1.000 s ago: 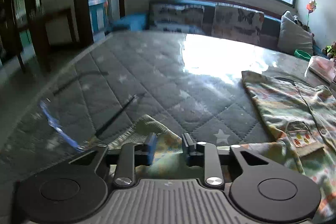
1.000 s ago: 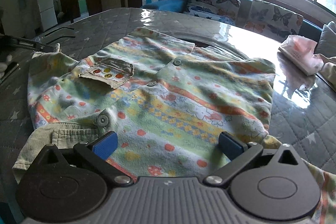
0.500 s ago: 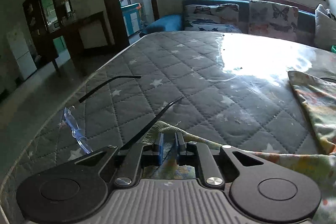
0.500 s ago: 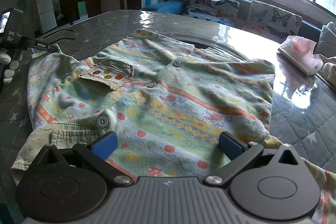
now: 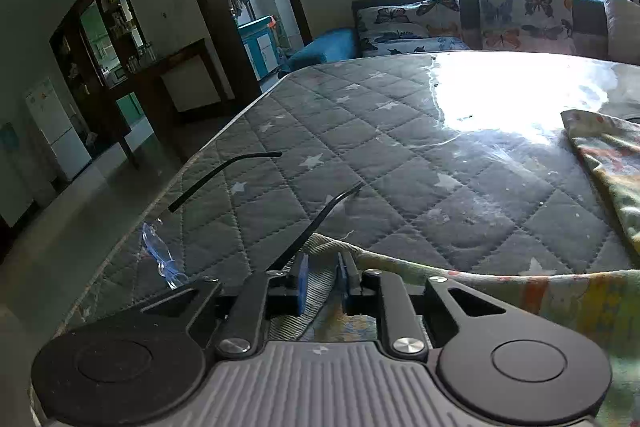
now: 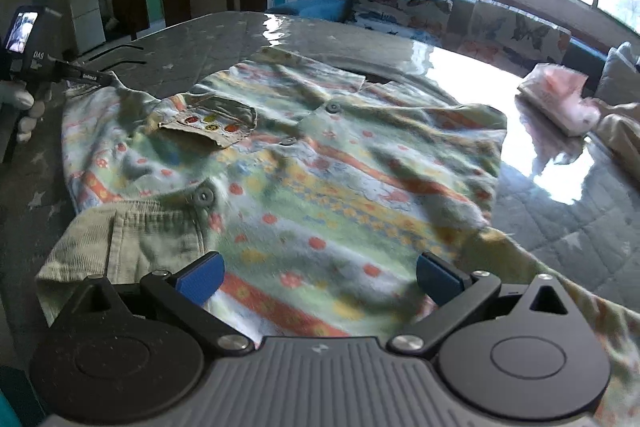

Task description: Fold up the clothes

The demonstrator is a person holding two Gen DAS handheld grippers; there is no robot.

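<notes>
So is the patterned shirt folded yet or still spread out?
Spread: the shirt lies flat, front up, pocket showing; the left gripper pinches one corner.

Child's button-front shirt (image 6: pixel 320 163): pastel striped print, grey buttons, patch chest pocket, ribbed cuff. Spread front-up, slightly rumpled, on quilted mattress; left sleeve end lifted.

shirt (image 5: pixel 600 155) cut by right edge | cuff (image 5: pixel 320 283) partly hidden between fingers (image 5: pixel 301 283)
</notes>
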